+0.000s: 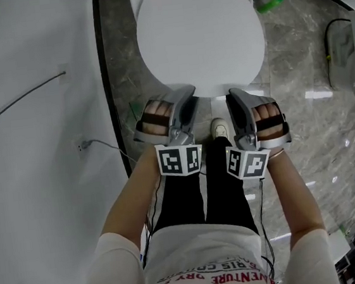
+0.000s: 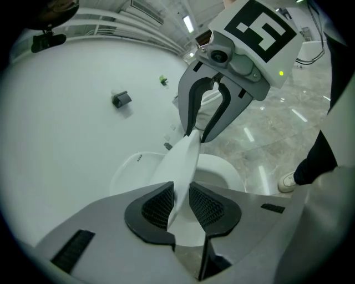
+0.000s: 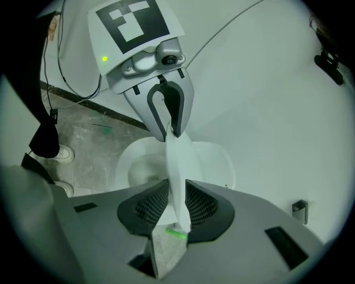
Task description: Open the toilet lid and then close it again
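Nearest the person, the left gripper [image 2: 178, 206] and right gripper [image 3: 176, 208] each pinch the front rim of the white oval plastic toilet lid [image 1: 201, 40]. They sit either side of its midline, equally near. In the head view the lid stretches from them toward 12 o'clock, long axis 6-to-12, tilted clear of the white toilet bowl [image 3: 135, 166]. Its rear end lies farthest, so the swing probably pivots there.

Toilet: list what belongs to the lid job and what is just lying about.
Job:
- lid, lifted off the seat
- left gripper, clamped on the lid's edge
- right gripper, clamped on the same edge

Lying about:
- green item
- wall cable
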`<state>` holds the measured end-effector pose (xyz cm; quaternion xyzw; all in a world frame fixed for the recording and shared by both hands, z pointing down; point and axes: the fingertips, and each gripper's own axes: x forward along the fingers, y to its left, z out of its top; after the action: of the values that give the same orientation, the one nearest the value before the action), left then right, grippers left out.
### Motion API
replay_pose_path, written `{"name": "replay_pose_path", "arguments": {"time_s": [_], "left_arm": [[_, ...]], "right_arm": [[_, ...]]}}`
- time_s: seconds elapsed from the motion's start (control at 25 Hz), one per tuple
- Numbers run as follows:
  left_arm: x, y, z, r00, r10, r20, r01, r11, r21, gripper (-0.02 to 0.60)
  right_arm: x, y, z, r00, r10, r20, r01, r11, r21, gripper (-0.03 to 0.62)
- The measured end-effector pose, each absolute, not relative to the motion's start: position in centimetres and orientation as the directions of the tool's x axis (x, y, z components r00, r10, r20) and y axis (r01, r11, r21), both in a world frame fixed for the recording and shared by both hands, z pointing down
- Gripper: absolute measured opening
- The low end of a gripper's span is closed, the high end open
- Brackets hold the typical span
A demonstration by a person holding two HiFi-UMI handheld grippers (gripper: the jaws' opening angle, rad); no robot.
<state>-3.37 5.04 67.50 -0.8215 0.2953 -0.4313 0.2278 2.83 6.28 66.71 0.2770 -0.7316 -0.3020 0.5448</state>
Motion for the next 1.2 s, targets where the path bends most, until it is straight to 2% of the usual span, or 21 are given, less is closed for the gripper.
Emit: {"name": "replay_pose_path", "arguments": {"time_s": [0.2,0.36,0.44,0.64,0.88,1.2], "left_arm": [[-3.6,3.0,63.3,0.456,-0.693,0.558,-0.327,-0.714,-0.619,0.084],[-3.3,0.9,59.6,0.471,-0.698,0.539,-0.347,-0.709,-0.614,0.075],[-3.2,-0.2,57.9,0.488,-0.688,0.537,-0.335,-0.716,-0.613,0.069],[-3.0,-2.6,55.5,0.508,-0.645,0.571,-0.277,-0.750,-0.600,0.061],[-2.6,-6.7,51.9,0.493,-0.653,0.574,-0.233,-0.735,-0.636,0.046],[-2.5,-12.9,47.9,0.460,-0.642,0.613,-0.234,-0.753,-0.615,0.043]], "right_arm": [[2.4,4.2,62.7,-0.220,-0.744,0.630,-0.045,0.653,0.756,0.090],[2.6,2.0,59.5,-0.192,-0.756,0.626,-0.081,0.648,0.757,0.038],[2.7,0.8,57.9,-0.186,-0.758,0.625,-0.115,0.648,0.753,0.037],[2.8,-1.7,55.2,-0.209,-0.747,0.631,-0.149,0.662,0.734,0.037],[3.1,-5.8,51.6,-0.256,-0.721,0.643,-0.160,0.688,0.708,0.034],[3.1,-11.9,47.2,-0.313,-0.680,0.663,-0.130,0.722,0.680,0.029]]}}
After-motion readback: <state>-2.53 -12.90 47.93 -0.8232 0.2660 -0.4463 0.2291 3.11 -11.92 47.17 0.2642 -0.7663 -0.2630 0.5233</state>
